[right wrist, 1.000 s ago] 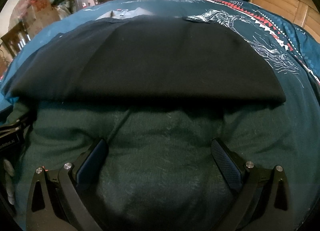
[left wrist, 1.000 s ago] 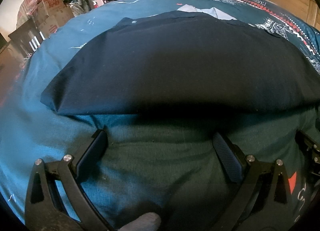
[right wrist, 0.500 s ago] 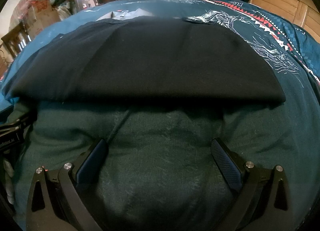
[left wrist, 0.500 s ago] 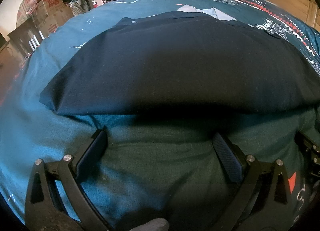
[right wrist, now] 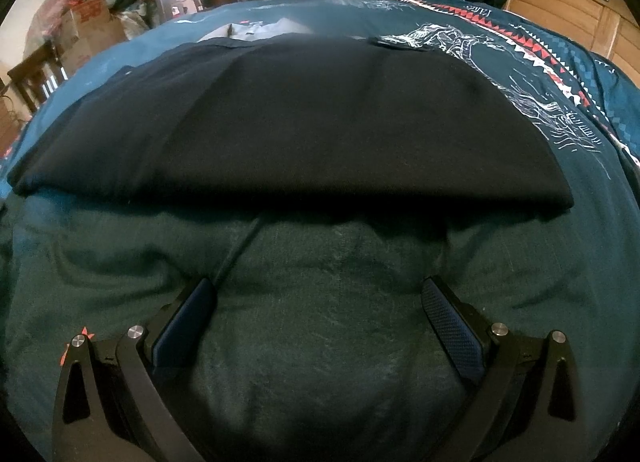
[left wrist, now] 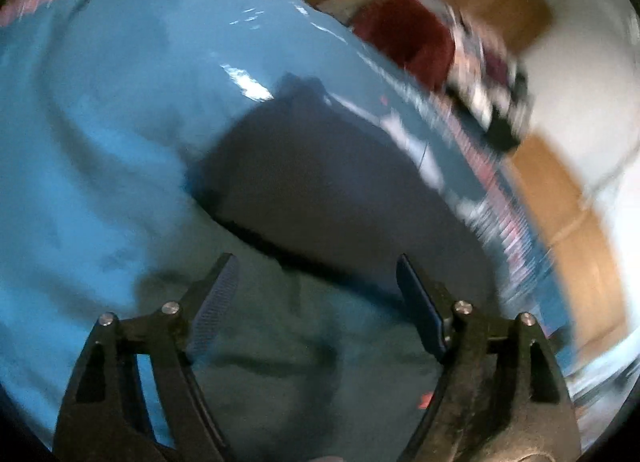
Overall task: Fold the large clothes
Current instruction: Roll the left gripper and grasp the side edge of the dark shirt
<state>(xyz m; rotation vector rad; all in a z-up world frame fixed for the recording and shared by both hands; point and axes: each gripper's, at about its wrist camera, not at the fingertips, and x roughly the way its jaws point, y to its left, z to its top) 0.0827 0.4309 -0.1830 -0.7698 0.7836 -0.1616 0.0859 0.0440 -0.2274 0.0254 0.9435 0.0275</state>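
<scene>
Across mid-frame in the right view, a folded dark navy cloth garment lies on the teal patterned bedspread. Right claw and left claw gape empty; the left view is blurred, apparently tilted.

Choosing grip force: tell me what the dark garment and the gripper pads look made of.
Dark garment: likely thin woven cloth, matte navy-black, lying flat with a crisp folded edge. Right gripper pads: probably rubber or textured plastic, dark blue, fine dimpled grid.

1. A blurred, tilted view over a teal bedspread.
2. A dark folded garment lies on it.
3. The left gripper hangs above, its jaws wide apart, holding nothing.
</scene>
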